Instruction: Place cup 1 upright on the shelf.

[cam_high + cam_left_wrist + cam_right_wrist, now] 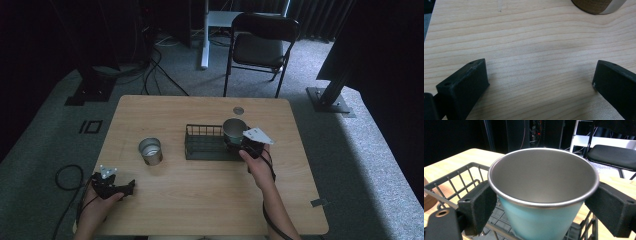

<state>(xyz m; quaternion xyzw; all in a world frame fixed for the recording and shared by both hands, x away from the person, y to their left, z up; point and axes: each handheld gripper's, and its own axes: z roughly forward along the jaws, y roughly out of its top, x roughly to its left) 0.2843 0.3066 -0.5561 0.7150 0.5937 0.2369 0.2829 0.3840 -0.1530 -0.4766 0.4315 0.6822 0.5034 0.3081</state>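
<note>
A teal cup (234, 128) with a bare metal inside (541, 180) stands upright at the right end of a black wire basket (199, 131), low over its floor. My right gripper (236, 142) has a jaw pressed on each side of the cup just under the rim, so my right gripper (541, 207) is shut on it. The basket's wires (454, 178) show left of and below the cup. A second metal cup (150, 151) stands on the table left of the basket; its base (596, 6) shows far off. My left gripper (131, 186) hovers open over bare wood (541, 80).
The wooden table (200, 200) has a small round grommet (238, 110) near its far edge. A black folding chair (262, 47) stands beyond the table. Cables lie on the carpet at the left (67, 177).
</note>
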